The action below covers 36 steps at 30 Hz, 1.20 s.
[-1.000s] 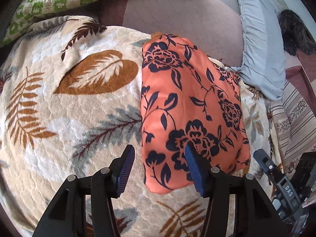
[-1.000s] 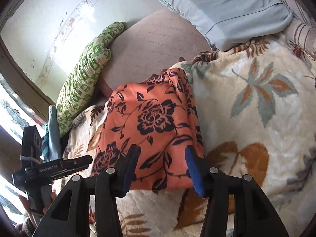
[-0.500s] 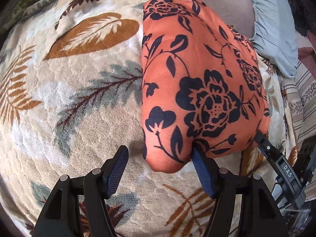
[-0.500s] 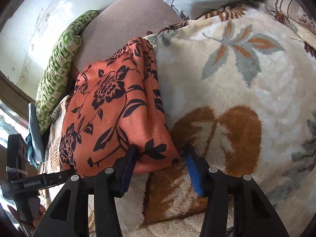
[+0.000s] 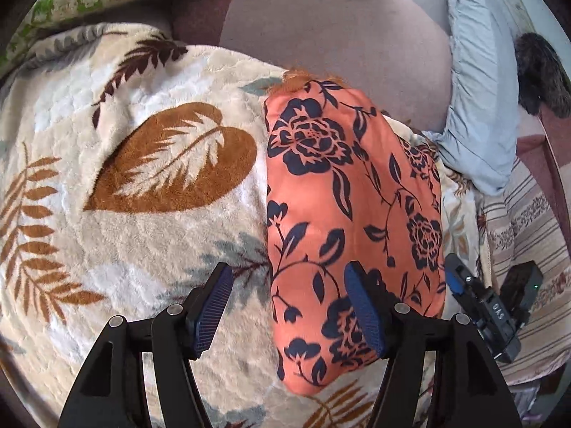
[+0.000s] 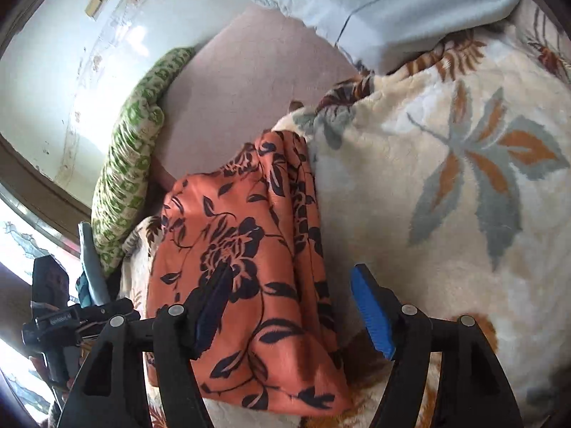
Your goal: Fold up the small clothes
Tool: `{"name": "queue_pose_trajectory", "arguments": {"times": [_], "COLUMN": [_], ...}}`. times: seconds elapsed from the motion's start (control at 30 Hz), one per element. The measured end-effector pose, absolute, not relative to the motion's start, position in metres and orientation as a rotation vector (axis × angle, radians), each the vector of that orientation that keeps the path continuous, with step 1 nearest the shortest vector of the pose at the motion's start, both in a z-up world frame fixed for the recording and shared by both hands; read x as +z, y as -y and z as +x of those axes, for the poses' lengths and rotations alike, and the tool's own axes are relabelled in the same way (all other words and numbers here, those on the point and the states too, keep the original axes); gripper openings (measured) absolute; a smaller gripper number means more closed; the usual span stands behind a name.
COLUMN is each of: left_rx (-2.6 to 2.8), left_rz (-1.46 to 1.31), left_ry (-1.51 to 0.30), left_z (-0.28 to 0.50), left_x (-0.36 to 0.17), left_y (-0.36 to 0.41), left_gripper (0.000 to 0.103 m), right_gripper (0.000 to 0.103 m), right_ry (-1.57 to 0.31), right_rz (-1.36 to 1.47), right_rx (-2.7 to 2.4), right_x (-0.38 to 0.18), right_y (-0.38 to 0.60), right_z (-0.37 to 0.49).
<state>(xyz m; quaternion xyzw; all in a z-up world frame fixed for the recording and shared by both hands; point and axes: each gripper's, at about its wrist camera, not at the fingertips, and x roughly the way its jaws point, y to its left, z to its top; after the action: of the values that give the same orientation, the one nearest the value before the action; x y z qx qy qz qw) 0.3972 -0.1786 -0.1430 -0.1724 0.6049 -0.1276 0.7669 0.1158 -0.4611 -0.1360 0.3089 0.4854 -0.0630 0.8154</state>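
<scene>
Both tongs, left (image 5: 287,312) and right (image 6: 292,310), have just been opening and hold nothing. The folded orange cloth (image 5: 342,207) lies under them on the blanket (image 5: 107,249).

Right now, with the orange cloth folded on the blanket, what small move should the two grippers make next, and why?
Probably lift both away. The orange floral cloth already lies as a narrow folded strip on the leaf-print blanket. The left gripper and right gripper have just been opening, with the cloth's near end between them but unpinched.
</scene>
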Motion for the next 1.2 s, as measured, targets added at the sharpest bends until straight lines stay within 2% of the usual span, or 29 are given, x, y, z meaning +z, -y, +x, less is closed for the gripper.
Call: {"name": "queue_pose_trajectory", "arguments": {"times": [0.13,0.17,0.23,0.33,0.47,0.53,0.63,0.67,0.7,0.77,0.97,1.2], "left_rx": [-0.323,-0.342,-0.39,-0.414,-0.438,-0.431,-0.395,-0.387,-0.382,-0.387,-0.387,-0.375], "left_rz": [-0.429,-0.445,-0.474,-0.484,-0.574,-0.586,-0.532,-0.499,-0.466,-0.404,-0.288,-0.308], "left_ry": [-1.39,-1.4,-1.411,-1.43,-1.451,-1.441,-1.418,-1.4,-1.381,-1.337,-1.204,-1.113], "left_z": [0.422,0.428,0.433,0.437,0.441,0.444,0.442,0.439,0.434,0.421,0.378,0.306], "left_x": [-0.166,-0.171,-0.176,-0.189,-0.211,-0.214,-0.209,-0.204,-0.198,-0.18,-0.114,-0.052], "left_y": [0.181,0.185,0.188,0.194,0.191,0.191,0.198,0.203,0.205,0.21,0.202,0.117], "left_gripper": [0.065,0.065,0.066,0.073,0.079,0.079,0.073,0.064,0.06,0.048,0.045,0.046], "right_gripper": [0.07,0.066,0.068,0.068,0.066,0.066,0.061,0.054,0.048,0.043,0.041,0.042], "right_ry": [-1.101,-1.104,-1.092,-1.068,-1.185,-1.169,-1.168,-1.173,-1.176,-1.174,-1.144,-1.048], "right_rz": [0.723,0.739,0.739,0.767,0.81,0.807,0.749,0.699,0.659,0.626,0.627,0.616], "right_rx": [-0.034,0.009,0.106,0.195,0.18,0.179,0.111,0.09,0.079,0.062,0.09,0.185], "right_x": [-0.168,-0.169,-0.165,-0.161,-0.188,-0.187,-0.183,-0.178,-0.174,-0.164,-0.123,-0.07], "right_y": [0.462,0.46,0.452,0.454,0.46,0.459,0.45,0.443,0.437,0.432,0.406,0.341], "right_z": [0.141,0.144,0.147,0.147,0.156,0.157,0.16,0.16,0.16,0.157,0.142,0.117]}}
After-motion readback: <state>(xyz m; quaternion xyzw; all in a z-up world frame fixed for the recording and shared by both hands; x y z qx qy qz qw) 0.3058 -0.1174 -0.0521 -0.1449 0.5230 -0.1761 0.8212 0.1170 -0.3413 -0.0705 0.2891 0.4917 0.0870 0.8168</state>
